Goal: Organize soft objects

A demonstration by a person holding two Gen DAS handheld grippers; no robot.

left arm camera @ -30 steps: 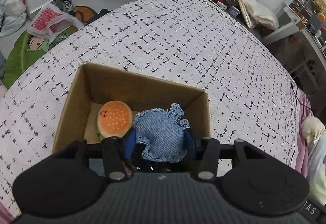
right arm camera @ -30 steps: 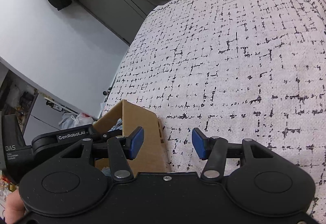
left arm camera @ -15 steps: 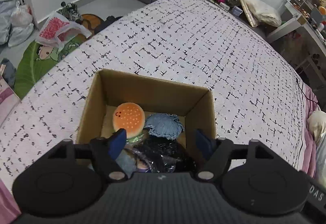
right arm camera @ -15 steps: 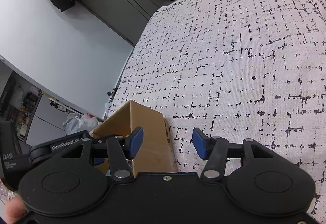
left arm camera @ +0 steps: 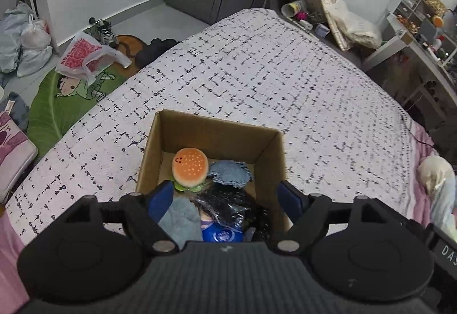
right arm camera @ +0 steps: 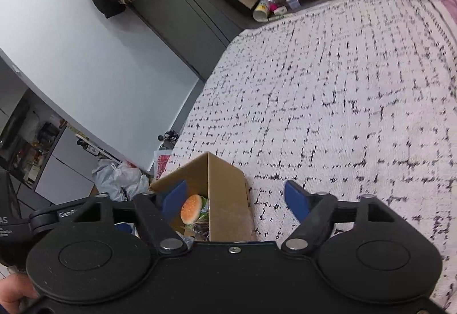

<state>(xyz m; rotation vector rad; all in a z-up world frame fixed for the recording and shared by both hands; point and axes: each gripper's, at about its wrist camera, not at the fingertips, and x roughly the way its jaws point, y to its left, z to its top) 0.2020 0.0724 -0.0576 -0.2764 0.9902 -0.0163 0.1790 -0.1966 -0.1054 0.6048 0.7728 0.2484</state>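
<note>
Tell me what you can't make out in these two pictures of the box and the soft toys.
- Left wrist view: the near end of the cardboard box and the blue item are cut off by the left claw body.
- Left wrist view: what the black plastic-wrapped item is stays unclear.
- Right wrist view: most of the box's inside sits behind its wall and the right claw; only the burger plush shows clearly.
</note>
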